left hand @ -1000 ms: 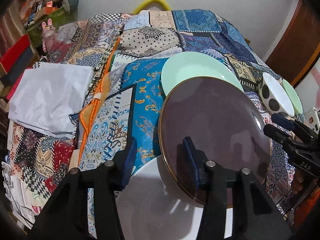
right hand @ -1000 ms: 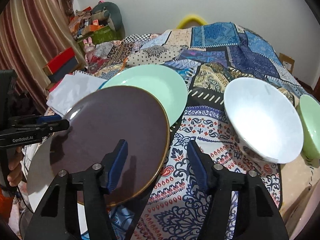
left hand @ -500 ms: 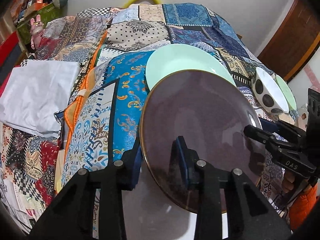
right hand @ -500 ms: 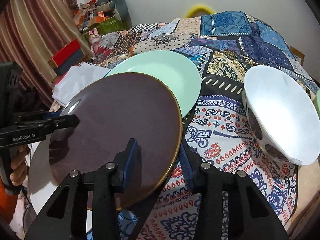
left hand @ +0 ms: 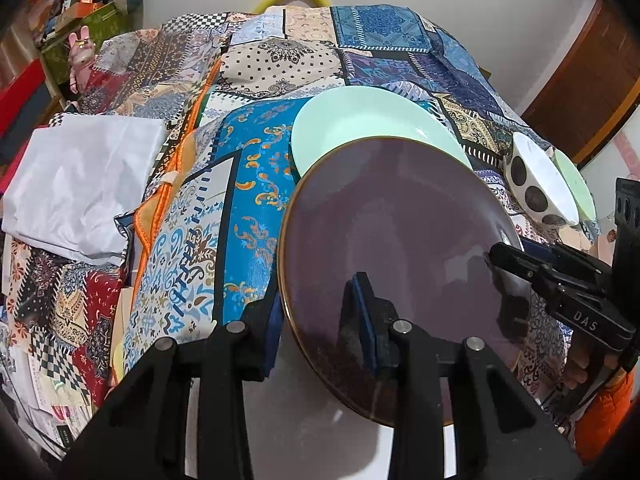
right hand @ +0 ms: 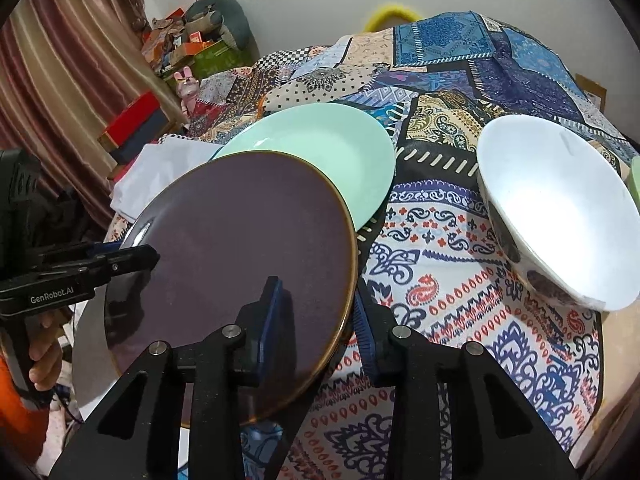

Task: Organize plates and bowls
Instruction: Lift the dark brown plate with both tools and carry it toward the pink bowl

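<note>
Both the left gripper [left hand: 320, 320] and right gripper [right hand: 316, 320] have just closed onto opposite rims of the round dark-purple gold-rimmed plate [left hand: 400, 248], now clamped near the patchwork bedspread's [left hand: 256, 184] near edge, ready for lifting.

The dark plate [left hand: 392, 240] is a deep purple-brown with a thin golden-brown rim. Behind it, further off, lies a plain mint-green plate [left hand: 360, 120]. Under the dark plate a plain white plate [left hand: 320, 432] shows near the cameras. To the right, the bowl [right hand: 556, 208] is white inside, with large dark brown dots on its white outside [left hand: 532, 184]; a pale green bowl [left hand: 578, 184] sits just beyond it. The patchwork cloth [left hand: 256, 184] mixes blue panels with orange scrolls, navy and cream paisley, black-and-white checks, red motifs and an orange trim. A folded white cloth [left hand: 80, 176] lies at the left. Both grippers are black with blue pads [right hand: 272, 312].
</note>
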Available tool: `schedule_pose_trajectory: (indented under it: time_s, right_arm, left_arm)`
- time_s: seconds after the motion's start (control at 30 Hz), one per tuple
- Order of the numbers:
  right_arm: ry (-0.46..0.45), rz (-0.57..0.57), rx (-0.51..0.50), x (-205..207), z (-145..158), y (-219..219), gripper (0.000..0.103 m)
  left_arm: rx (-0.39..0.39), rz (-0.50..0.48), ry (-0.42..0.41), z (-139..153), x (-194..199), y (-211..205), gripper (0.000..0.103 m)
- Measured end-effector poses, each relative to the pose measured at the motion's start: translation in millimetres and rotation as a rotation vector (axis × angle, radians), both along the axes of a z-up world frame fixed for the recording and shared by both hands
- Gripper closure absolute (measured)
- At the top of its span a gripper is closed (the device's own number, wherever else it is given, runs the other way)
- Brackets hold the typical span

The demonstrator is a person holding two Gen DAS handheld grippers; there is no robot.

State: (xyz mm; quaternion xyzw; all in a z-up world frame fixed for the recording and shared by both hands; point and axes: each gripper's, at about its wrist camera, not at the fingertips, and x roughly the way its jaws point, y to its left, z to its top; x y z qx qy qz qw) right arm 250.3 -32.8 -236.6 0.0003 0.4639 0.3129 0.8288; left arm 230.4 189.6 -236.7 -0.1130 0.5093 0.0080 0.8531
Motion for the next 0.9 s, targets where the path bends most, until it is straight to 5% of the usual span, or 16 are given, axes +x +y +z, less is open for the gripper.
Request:
schedule_pose_trajectory:
  time_s: [0.9]
  right_arm:
    - [-0.042,-0.066,0.039,-34.4,26.9,-46.2,0.072]
  left_arm:
    - [-0.011,-0.01,-0.027,32.6,-36.3,-45.6,0.07]
